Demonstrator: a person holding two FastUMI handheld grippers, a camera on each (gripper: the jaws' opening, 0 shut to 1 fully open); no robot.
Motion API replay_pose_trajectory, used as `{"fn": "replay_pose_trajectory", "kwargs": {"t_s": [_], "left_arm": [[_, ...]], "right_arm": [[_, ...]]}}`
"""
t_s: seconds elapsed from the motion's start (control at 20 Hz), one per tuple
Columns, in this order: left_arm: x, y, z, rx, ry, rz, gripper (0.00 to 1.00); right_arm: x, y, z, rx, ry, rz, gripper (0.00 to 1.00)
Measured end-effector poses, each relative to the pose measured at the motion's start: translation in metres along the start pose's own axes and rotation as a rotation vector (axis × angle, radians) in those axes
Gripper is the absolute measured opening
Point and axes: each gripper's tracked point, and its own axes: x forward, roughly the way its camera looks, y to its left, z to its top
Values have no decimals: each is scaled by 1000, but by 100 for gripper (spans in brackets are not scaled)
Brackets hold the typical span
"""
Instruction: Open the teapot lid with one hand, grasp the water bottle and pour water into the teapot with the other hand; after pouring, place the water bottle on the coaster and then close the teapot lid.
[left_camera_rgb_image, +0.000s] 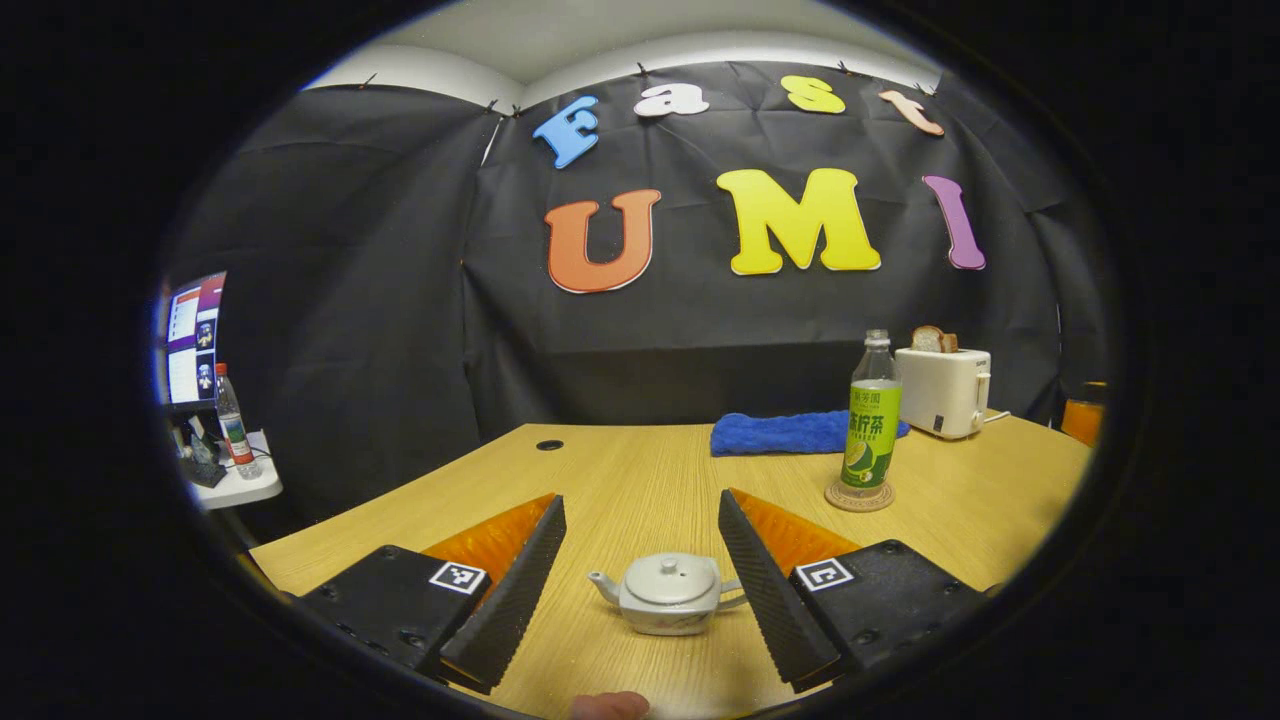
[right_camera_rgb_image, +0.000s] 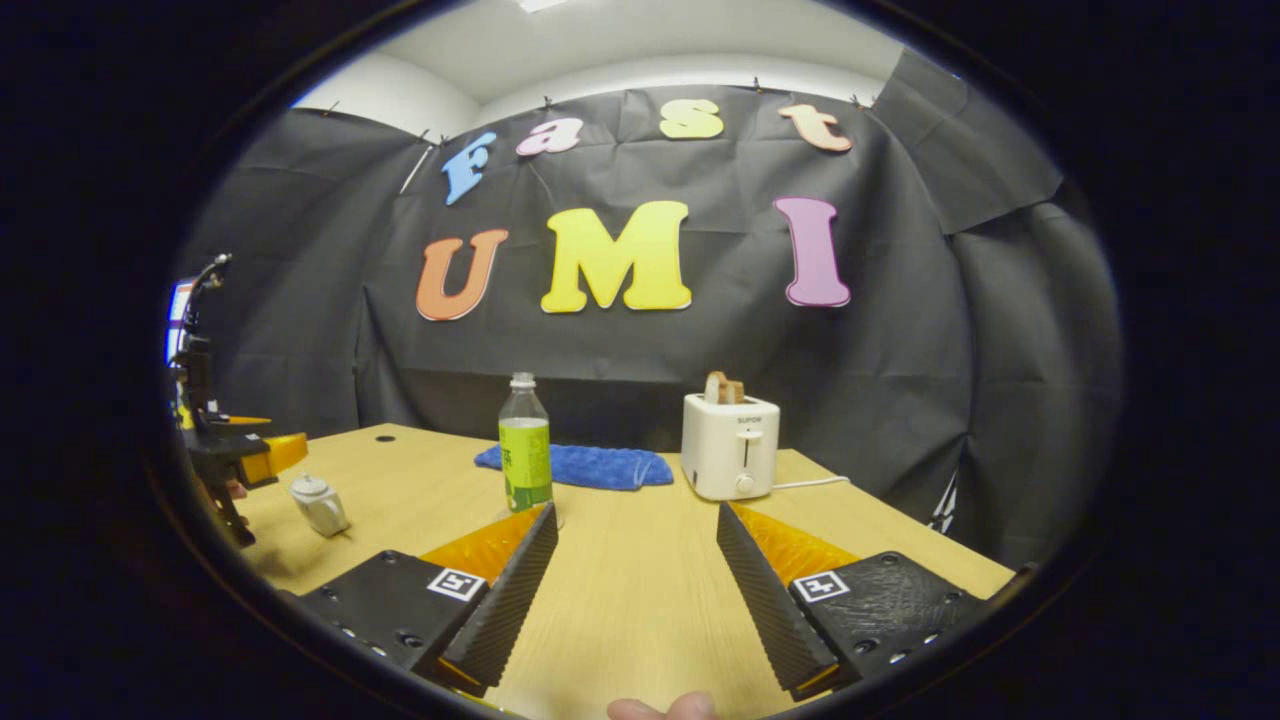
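Note:
A small grey teapot with its lid on sits on the wooden table, between and just beyond my left gripper's open fingers, untouched. A capless green-labelled water bottle stands upright on a round coaster at the right. In the right gripper view the bottle stands ahead, left of centre, and the teapot sits far left beside the other gripper. My right gripper is open over bare table, holding nothing.
A blue cloth lies at the table's back. A white toaster with bread in it stands behind, its cord trailing right. An orange object sits at the far right edge. A side shelf with a bottle and a screen stands left.

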Motion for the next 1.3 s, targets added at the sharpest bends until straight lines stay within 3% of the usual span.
{"fn": "replay_pose_trajectory", "kwargs": {"t_s": [0.55,0.65,0.85,0.95,1.3], "left_arm": [[-91,-45,93,-5,-132,-24,96],[-102,-65,98,-34,-164,-65,96],[-114,-69,90,-16,-148,-66,99],[-118,-77,90,-43,-147,-101,99],[-125,-76,93,-61,-141,-112,99]], "right_arm": [[-50,-30,68,-2,-132,-68,95],[-60,-20,65,-5,-135,-54,95],[-76,-1,66,-26,-138,-29,95],[-83,3,73,-19,-152,-34,97],[-91,16,79,-32,-167,-56,95]]}}
